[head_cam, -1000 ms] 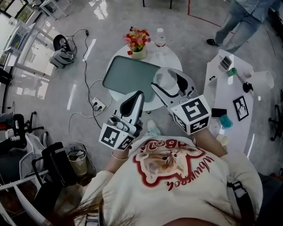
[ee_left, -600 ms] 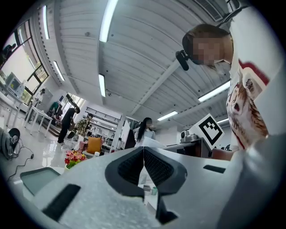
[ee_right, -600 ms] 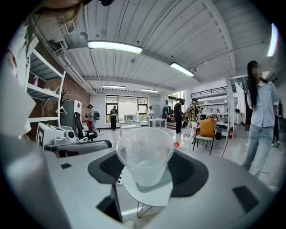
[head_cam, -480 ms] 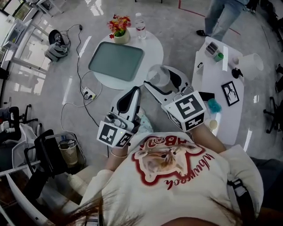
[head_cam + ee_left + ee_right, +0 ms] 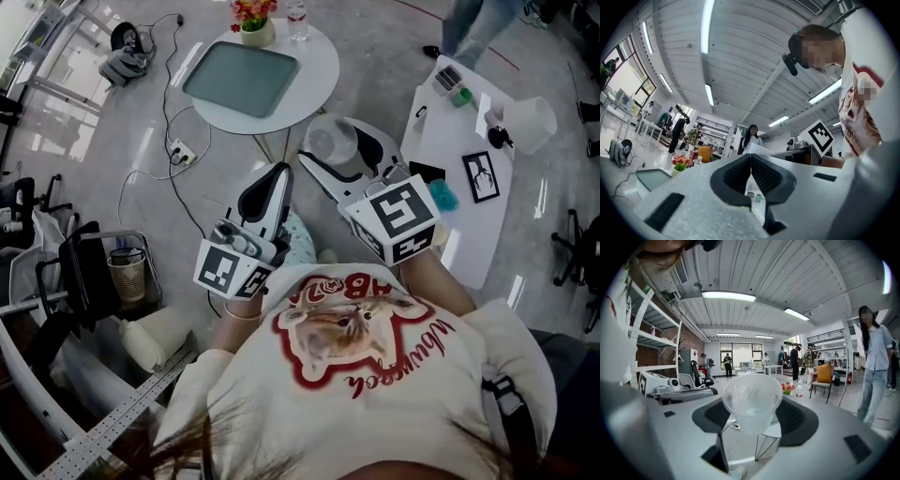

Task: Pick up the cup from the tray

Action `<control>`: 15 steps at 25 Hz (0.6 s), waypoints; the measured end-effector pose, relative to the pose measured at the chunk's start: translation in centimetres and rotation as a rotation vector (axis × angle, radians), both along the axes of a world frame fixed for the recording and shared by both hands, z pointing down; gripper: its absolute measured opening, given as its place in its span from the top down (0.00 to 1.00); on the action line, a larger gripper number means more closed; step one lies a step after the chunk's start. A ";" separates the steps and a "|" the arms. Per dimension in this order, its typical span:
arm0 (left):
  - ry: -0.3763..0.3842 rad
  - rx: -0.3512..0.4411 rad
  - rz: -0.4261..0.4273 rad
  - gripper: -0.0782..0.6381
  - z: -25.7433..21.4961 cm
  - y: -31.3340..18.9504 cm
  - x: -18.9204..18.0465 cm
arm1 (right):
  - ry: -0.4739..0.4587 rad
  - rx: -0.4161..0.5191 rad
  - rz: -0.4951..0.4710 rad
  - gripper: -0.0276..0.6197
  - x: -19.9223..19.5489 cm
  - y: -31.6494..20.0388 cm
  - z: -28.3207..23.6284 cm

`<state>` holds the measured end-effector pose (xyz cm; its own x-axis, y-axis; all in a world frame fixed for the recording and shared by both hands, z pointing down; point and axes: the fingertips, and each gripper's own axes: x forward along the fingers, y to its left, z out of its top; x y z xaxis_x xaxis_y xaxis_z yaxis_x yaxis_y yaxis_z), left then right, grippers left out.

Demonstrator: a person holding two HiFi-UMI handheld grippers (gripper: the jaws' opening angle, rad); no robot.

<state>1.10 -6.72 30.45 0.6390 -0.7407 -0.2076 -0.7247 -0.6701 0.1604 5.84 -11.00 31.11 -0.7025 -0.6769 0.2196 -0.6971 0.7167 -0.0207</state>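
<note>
The clear plastic cup (image 5: 751, 399) sits clamped in the right hand-held gripper (image 5: 336, 148), well apart from the bare tray (image 5: 242, 77) on the round desk (image 5: 317, 64); the pick-up looks done. The left hand-held gripper (image 5: 750, 164) has its jaws together, empty.

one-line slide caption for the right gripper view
Right claw gripping an empty clear plastic cup in mid-air.
</note>
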 end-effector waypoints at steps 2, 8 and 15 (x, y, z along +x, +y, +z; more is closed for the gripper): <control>-0.003 0.002 -0.021 0.87 -0.2 1.0 -0.3 | -0.010 -0.002 -0.012 0.50 -0.1 0.9 -0.2; 0.002 0.003 -0.053 0.87 -0.2 3.9 -1.1 | -0.009 -0.003 -0.051 0.50 -1.0 3.8 0.1; 0.012 0.004 -0.067 0.87 0.1 7.1 -2.0 | 0.013 -0.002 -0.071 0.50 -2.1 6.8 0.4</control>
